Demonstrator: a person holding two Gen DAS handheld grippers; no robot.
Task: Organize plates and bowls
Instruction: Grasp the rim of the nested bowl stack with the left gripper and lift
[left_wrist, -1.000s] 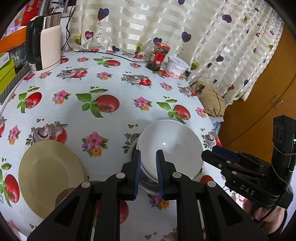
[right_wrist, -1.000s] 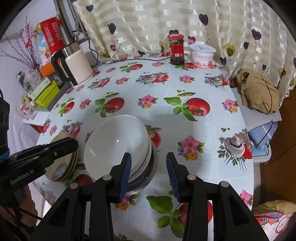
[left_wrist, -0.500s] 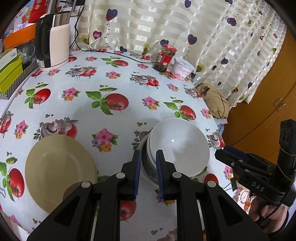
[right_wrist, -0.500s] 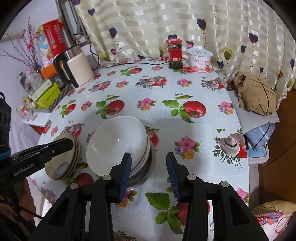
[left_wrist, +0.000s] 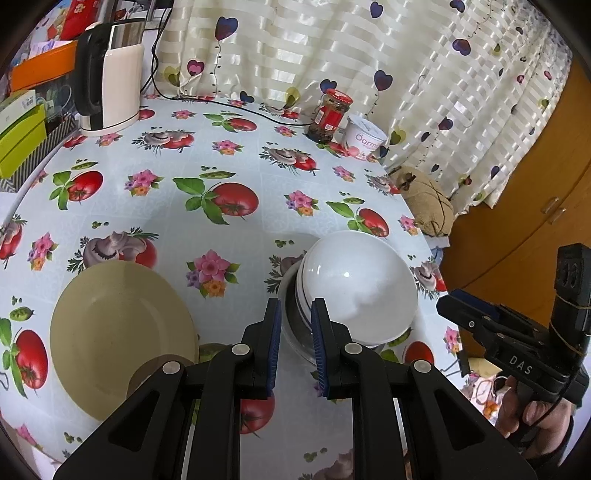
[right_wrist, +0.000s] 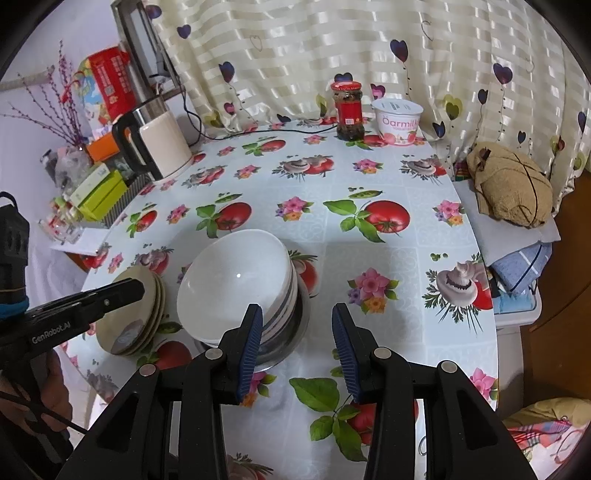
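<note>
Bowls (right_wrist: 236, 280) sitting nested, plates (right_wrist: 129, 314) stacked just left of bowls; sorting looking done. Left gripper (left_wrist: 295, 347) narrowly apart, right gripper (right_wrist: 297, 345) gaping; both holding nothing.

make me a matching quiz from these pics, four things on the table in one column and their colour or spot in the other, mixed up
Things:
1. kettle
2. jar
3. plate stack
4. bowl stack

Descriptions:
A. white, nested on a metal bowl
B. beige, left of the bowls
C. red lid and label, beside the yogurt tub
D. cream body, black handle

Pairs: 1-D, 2-C, 3-B, 4-A
</note>
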